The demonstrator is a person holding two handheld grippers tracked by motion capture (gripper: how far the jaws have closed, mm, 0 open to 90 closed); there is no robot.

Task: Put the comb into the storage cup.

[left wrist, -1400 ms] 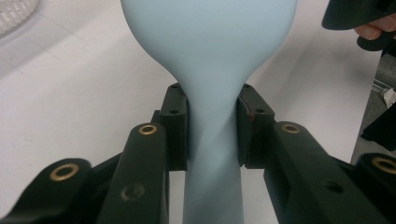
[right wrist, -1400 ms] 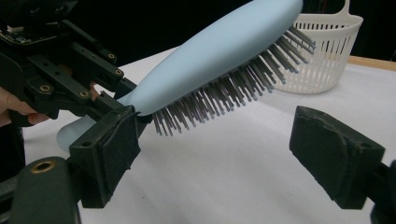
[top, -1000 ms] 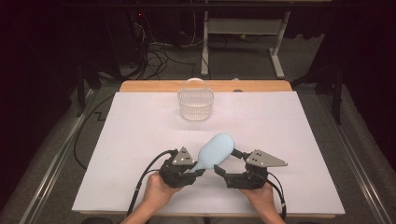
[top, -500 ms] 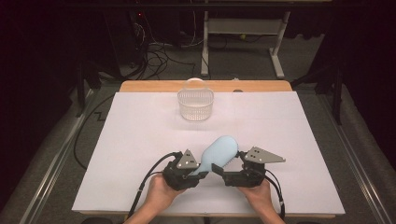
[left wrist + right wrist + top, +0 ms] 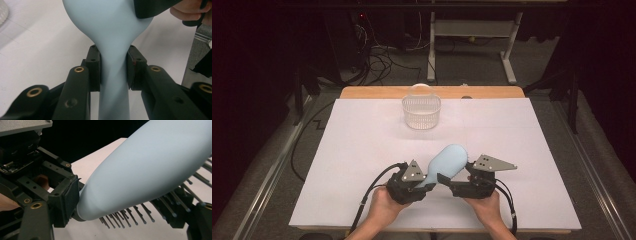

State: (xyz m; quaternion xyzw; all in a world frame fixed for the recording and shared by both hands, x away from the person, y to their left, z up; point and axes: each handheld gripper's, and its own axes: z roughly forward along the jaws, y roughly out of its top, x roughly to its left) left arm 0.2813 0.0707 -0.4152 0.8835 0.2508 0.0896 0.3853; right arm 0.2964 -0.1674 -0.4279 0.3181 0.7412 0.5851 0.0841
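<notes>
A light blue hairbrush (image 5: 450,159) is held above the white table sheet, its head pointing up and away. My left gripper (image 5: 429,181) is shut on its narrow handle (image 5: 113,75), one pad on each side. My right gripper (image 5: 446,179) comes in from the right at the head (image 5: 150,170). Its jaws have just been closing: one pad (image 5: 65,200) touches the smooth back of the head and the other meets the bristles (image 5: 140,216). The person's hands hold both grippers near the front edge.
A clear ribbed plastic basket (image 5: 421,111) stands at the back middle of the white sheet (image 5: 362,145); its rim also shows in the left gripper view (image 5: 2,10). A wooden table edge (image 5: 377,93) runs behind it. Cables and a desk frame lie on the dark floor beyond.
The right gripper's jaws have drawn in around the brush head. Both hands and the brush stay where they were.
</notes>
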